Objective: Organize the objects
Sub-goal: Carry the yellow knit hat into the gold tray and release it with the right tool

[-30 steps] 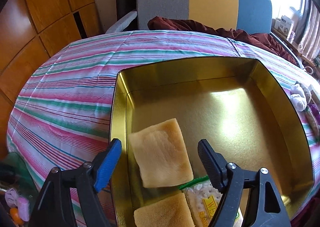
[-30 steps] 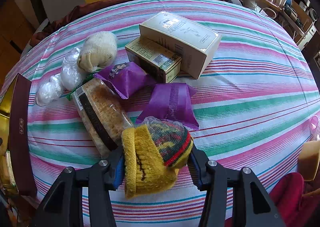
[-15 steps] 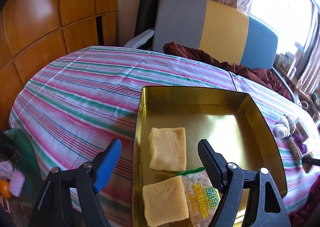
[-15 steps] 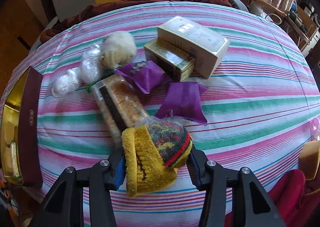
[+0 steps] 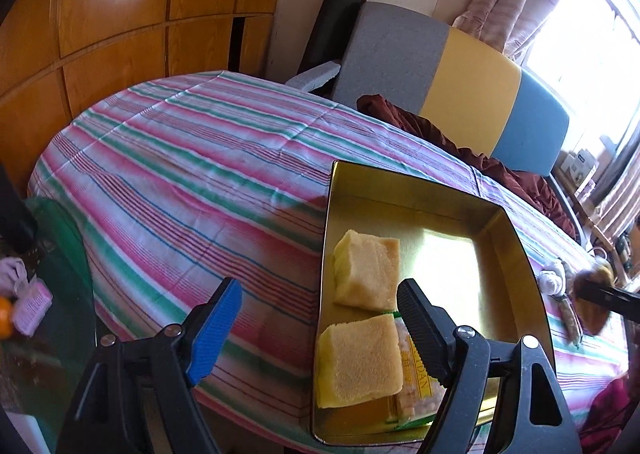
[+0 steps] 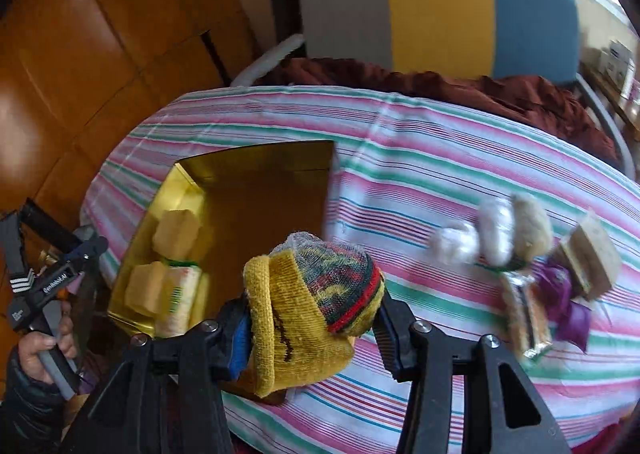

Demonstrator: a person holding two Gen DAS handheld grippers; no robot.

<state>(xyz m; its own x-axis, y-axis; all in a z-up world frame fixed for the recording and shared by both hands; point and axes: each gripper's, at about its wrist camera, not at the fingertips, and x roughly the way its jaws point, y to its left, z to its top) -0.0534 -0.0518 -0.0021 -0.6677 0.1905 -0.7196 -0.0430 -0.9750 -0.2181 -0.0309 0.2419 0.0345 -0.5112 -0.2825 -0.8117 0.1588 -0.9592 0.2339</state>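
Note:
My right gripper (image 6: pixel 312 324) is shut on a rolled yellow knit sock with a striped toe (image 6: pixel 308 306) and holds it above the table, just right of the gold tin (image 6: pixel 256 189). The tin (image 5: pixel 516 250) holds two yellow sponge squares (image 5: pixel 368 270) (image 5: pixel 360 362) and a cracker packet (image 5: pixel 416 378) at its near end. My left gripper (image 5: pixel 320 330) is open and empty, back from the tin's near left corner. It also shows at the left of the right wrist view (image 6: pixel 60 274).
Blurred at the right lie white wrapped bundles (image 6: pixel 480 234), a cracker pack (image 6: pixel 524 318), purple packets (image 6: pixel 568 302) and a box (image 6: pixel 592 254). A striped cloth (image 5: pixel 180 181) covers the table. A grey, yellow and blue chair (image 5: pixel 452 89) with a maroon cloth stands behind. Wooden cabinets (image 5: pixel 100 33) are at the left.
My right gripper has swung left with the sock, from over the pile of packets to beside the gold tin. My left gripper has pulled back and up, away from the tin.

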